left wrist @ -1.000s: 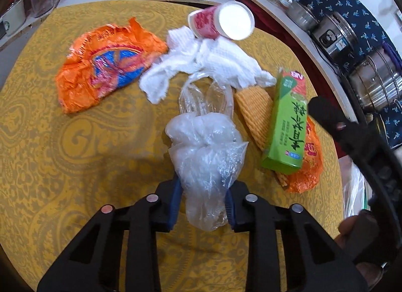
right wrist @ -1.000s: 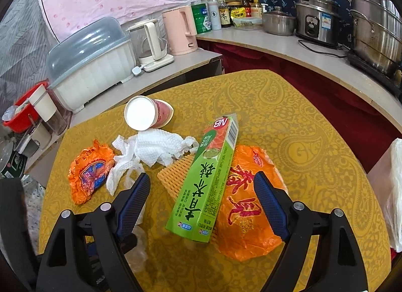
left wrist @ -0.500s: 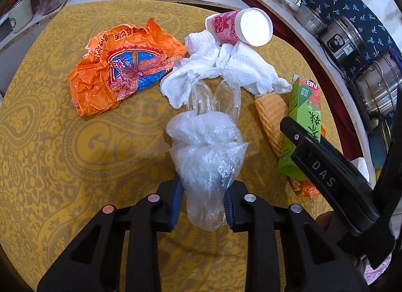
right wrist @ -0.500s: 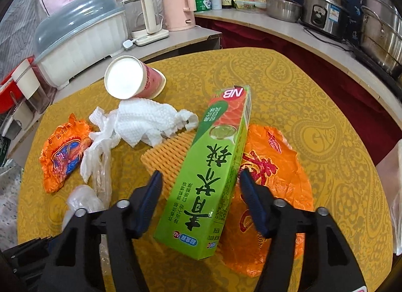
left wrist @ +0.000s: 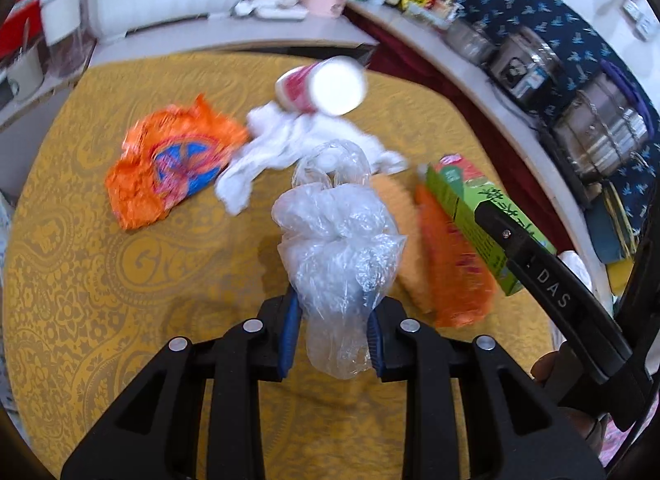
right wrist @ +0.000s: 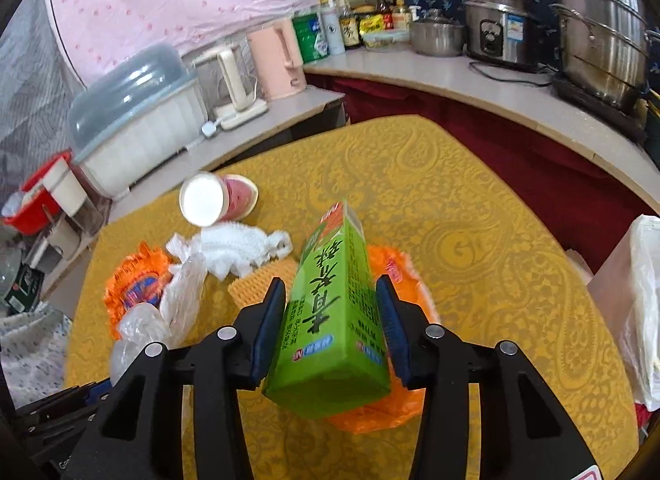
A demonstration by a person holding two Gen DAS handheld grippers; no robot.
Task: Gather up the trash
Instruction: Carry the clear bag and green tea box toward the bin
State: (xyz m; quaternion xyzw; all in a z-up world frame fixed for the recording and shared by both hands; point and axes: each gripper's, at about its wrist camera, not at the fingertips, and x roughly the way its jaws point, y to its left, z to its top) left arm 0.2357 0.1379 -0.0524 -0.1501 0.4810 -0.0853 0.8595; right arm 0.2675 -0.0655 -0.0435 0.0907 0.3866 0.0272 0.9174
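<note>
Your right tool (right wrist: 330,327) has just clamped, seemingly lifting, the green carton (right wrist: 330,315); your left tool (left wrist: 330,327) still grips the clear plastic bag (left wrist: 338,240), cup (left wrist: 321,86) left at 12 o'clock.

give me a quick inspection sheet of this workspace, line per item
surface: round table under a yellow patterned cloth.
job's things: clear crumpled plastic bag; green drink carton, tilted; two orange wrappers; white paper towel; pink paper cup on its side; ribbed yellow pad.
clutter: nothing seen.
grippers: left gripper shut on bag; right gripper shut on carton.
cables: black cord by the steel rice cooker.
surroundings: pink kettle, covered dish rack, counter.
</note>
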